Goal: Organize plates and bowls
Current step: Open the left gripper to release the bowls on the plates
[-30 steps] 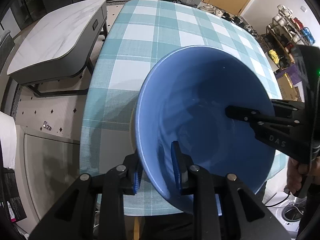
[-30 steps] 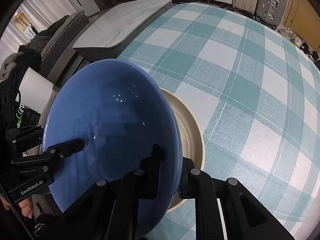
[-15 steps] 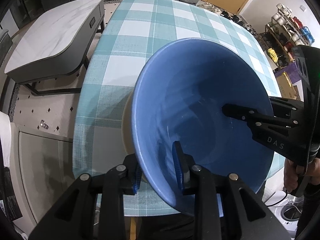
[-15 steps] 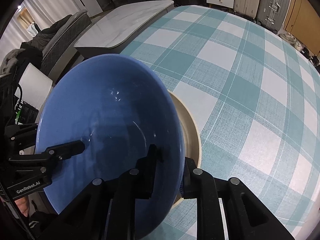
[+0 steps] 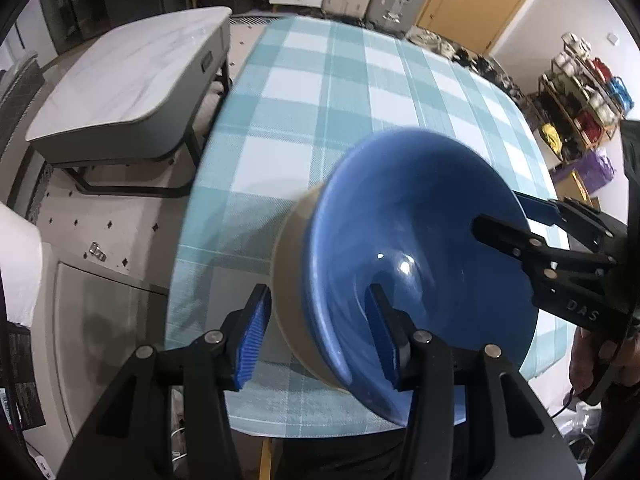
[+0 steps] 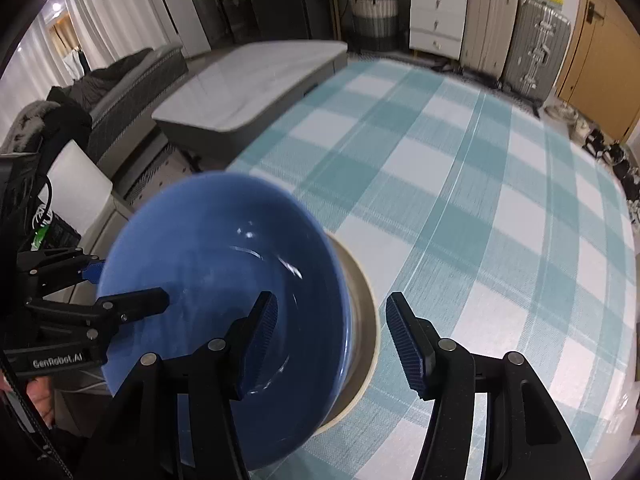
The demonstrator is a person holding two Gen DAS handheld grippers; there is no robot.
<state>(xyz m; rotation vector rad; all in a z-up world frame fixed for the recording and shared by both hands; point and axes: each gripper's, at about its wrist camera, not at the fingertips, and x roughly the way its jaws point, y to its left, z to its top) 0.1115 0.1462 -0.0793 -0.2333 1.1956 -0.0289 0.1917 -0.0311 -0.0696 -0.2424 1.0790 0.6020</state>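
Note:
A blue bowl [image 5: 416, 248] sits nested in a cream bowl [image 5: 290, 280] near the front edge of the checked table [image 5: 320, 92]. My left gripper [image 5: 318, 336] is open, its jaws straddling the near rims of both bowls. In the right wrist view the blue bowl [image 6: 216, 280] rests in the cream bowl [image 6: 362, 320]. My right gripper [image 6: 332, 340] is open, its jaws either side of the rims on the opposite side. Each gripper shows in the other's view.
A grey marble-topped low table [image 5: 124, 84] stands left of the checked table. Suitcases and drawers [image 6: 516, 36] line the far wall. A shelf with cups [image 5: 580, 92] stands at the right. The floor lies below the table's left edge.
Both grippers have opened and let go of the blue bowl's rim. The blue bowl has dropped into the cream bowl. Both grippers have drawn back a little.

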